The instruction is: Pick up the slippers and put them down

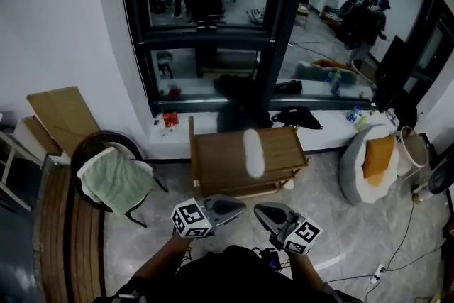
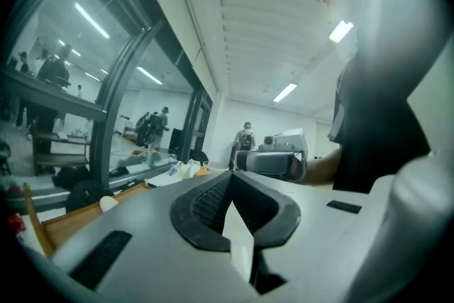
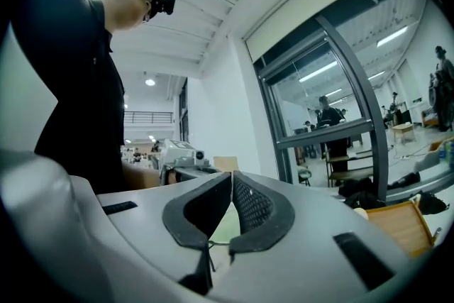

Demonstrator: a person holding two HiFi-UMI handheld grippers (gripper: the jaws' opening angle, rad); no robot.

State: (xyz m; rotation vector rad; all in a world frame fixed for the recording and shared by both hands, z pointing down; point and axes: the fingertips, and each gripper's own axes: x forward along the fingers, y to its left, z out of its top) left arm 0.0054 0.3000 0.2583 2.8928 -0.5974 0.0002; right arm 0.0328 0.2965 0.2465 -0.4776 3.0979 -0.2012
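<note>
Slipper (image 1: 253, 152), a single pale one, lies on the wooden table (image 1: 213, 152) in the head view, well ahead of the left gripper (image 1: 237, 208) and right gripper (image 1: 261, 213), whose tips face each other. It looks light and soft, so I would pinch its side edge near the middle. Left gripper view: jaws pressed together, nothing between them. Right gripper view: jaws likewise closed and empty
</note>
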